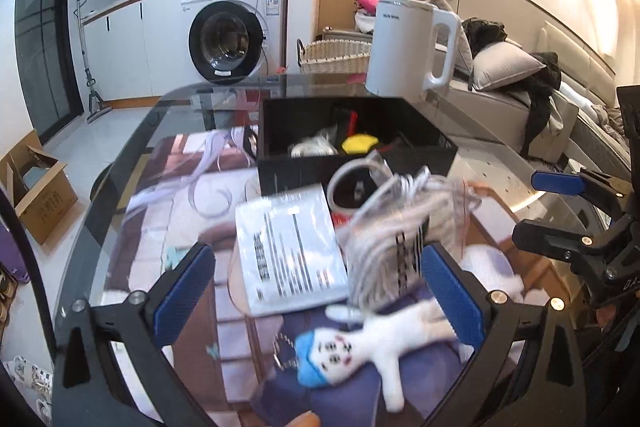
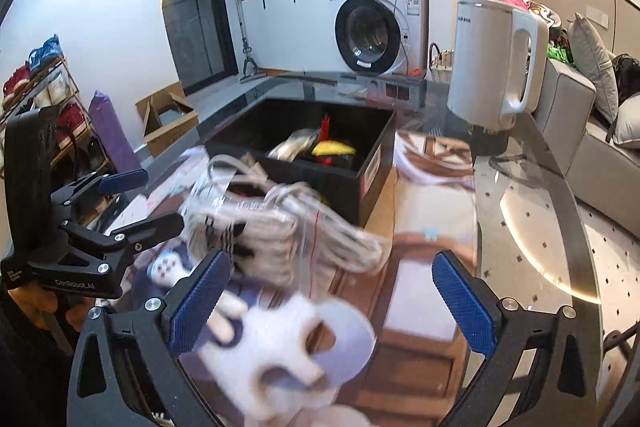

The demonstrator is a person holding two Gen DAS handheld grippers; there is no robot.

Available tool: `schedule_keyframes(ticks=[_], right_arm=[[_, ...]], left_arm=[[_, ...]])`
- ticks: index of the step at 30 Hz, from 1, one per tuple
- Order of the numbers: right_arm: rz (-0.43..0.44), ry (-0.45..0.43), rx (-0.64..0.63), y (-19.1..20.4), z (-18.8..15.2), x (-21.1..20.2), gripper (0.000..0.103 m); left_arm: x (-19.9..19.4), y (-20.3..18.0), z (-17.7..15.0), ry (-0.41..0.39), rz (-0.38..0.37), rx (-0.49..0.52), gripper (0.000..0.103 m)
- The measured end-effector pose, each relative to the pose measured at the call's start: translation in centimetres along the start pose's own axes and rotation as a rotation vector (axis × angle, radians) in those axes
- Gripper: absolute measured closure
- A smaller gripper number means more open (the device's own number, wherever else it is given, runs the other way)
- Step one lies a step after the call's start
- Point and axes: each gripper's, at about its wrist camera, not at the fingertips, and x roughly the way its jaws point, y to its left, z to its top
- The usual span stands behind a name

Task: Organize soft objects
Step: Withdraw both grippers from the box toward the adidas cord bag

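Observation:
A white plush doll with a blue hat (image 1: 360, 351) lies on the printed mat between the spread fingers of my left gripper (image 1: 316, 291), which is open and not touching it. A bagged bundle of white cord (image 1: 400, 227) and a flat clear packet with a printed sheet (image 1: 288, 255) lie just beyond. A black box (image 1: 280, 163) behind them holds a yellow item and other pieces. My right gripper (image 2: 332, 299) is open over a white and lavender plush piece (image 2: 296, 347), its pads apart from it. The left gripper (image 2: 164, 198), doll (image 2: 168, 267), cord bundle (image 2: 280, 227) and box (image 2: 372, 167) also show there.
A white kettle (image 1: 408, 47) stands at the far edge of the round glass table (image 1: 120, 155). My right gripper (image 1: 525, 205) is close on the right. Beyond the table are a washing machine (image 1: 236, 35), a cardboard box (image 1: 40, 195), a sofa (image 1: 500, 107) and a shoe rack (image 2: 44, 95).

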Motion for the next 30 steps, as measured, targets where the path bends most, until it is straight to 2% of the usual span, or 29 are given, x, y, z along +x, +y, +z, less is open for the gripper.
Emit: schedule_keyframes(ticks=[6, 21, 24, 28, 30], right_arm=[[-0.015, 0.028, 0.003, 0.5, -1.5, -0.1, 0.0], [-0.026, 0.044, 0.032, -0.6, -0.5, 1.6, 0.0], [-0.026, 0.045, 0.036, -1.0, -0.4, 1.8, 0.0], [-0.024, 0.05, 0.046, -1.5, -0.4, 2.2, 0.0], [-0.011, 0.053, 0.048, -1.6, -0.4, 2.3, 0.0]], left_arm=[[-0.4, 0.0, -0.7, -0.001, -0.013, -0.021, 0.0], [1.7, -0.4, 0.2, 0.049, -0.042, 0.003, 0.0], [2.2, -0.5, 0.5, 0.065, -0.065, -0.002, 0.002], [2.9, -1.2, 0.5, 0.094, -0.087, 0.023, 0.014], [3.0, -1.6, 0.4, 0.103, -0.092, 0.04, 0.014]])
